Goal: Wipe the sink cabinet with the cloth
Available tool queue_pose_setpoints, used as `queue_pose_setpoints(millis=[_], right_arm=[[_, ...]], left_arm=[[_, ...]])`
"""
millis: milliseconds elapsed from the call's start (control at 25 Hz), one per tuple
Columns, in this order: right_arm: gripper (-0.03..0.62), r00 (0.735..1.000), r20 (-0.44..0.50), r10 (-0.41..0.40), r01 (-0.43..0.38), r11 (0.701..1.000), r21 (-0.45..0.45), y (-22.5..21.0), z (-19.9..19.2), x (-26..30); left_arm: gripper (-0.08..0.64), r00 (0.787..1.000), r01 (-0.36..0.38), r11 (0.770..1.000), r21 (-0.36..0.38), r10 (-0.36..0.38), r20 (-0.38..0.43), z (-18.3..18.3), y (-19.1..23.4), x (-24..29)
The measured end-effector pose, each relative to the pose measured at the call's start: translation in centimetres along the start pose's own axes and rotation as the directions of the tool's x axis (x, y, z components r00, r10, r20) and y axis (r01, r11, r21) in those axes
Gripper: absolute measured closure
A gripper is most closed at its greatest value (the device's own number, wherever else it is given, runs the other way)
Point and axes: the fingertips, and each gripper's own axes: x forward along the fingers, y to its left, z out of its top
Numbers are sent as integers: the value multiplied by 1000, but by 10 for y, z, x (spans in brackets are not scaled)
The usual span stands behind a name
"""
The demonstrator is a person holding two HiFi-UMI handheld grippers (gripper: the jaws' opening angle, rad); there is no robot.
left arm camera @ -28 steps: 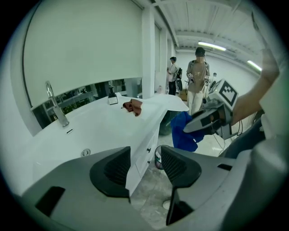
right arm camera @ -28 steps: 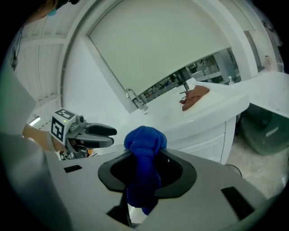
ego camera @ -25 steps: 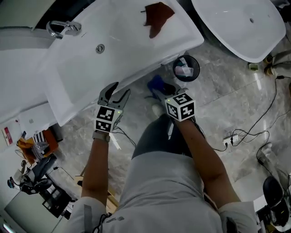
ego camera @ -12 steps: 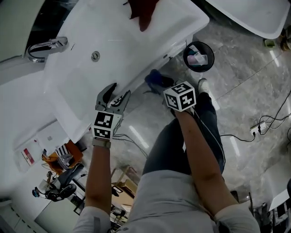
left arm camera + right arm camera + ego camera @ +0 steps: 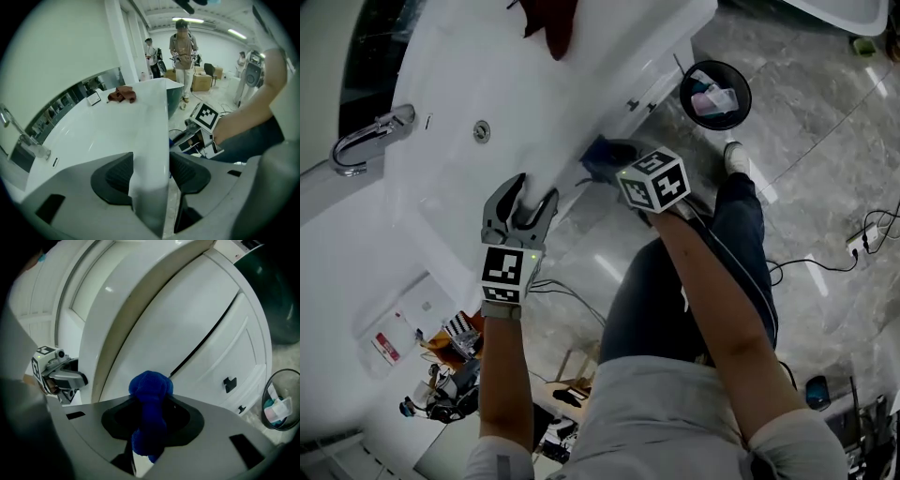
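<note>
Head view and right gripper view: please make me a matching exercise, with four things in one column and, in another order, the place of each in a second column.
Things:
1. blue cloth
2. red-brown cloth
3. waste bin
4. faucet

Places:
A. on the floor beside the cabinet
B. lying on the sink top
C. clamped in the right tool
D. at the wall side of the basin

Pairs: 1-C, 2-B, 3-A, 4-D
</note>
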Motion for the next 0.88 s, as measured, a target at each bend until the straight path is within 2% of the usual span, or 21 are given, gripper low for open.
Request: queue_pose_setpoints(millis=[280, 440, 600, 720, 880], right_arm=[[471, 1000, 2, 22, -22, 1000, -2, -8, -1, 15], [471, 1000, -20, 20, -20, 1000, -3, -14, -8, 18], [472, 997, -63, -39, 39, 999, 3, -36, -31, 27], [472, 996, -70, -59, 62, 997, 41, -51, -46, 35], [472, 991, -101, -91, 96, 994, 50, -72, -60, 42]], left_arm=[[310, 1000, 22, 1000, -21, -22, 19, 3, 2, 8], [270, 998, 50, 999, 19, -49, -37, 2, 2, 23], [261, 996, 72, 997, 6, -72, -49, 4, 1, 26], [259, 996, 78, 997, -3, -78, -51, 4, 1, 25], [258, 995, 89, 996, -10, -89, -53, 5, 0, 25]])
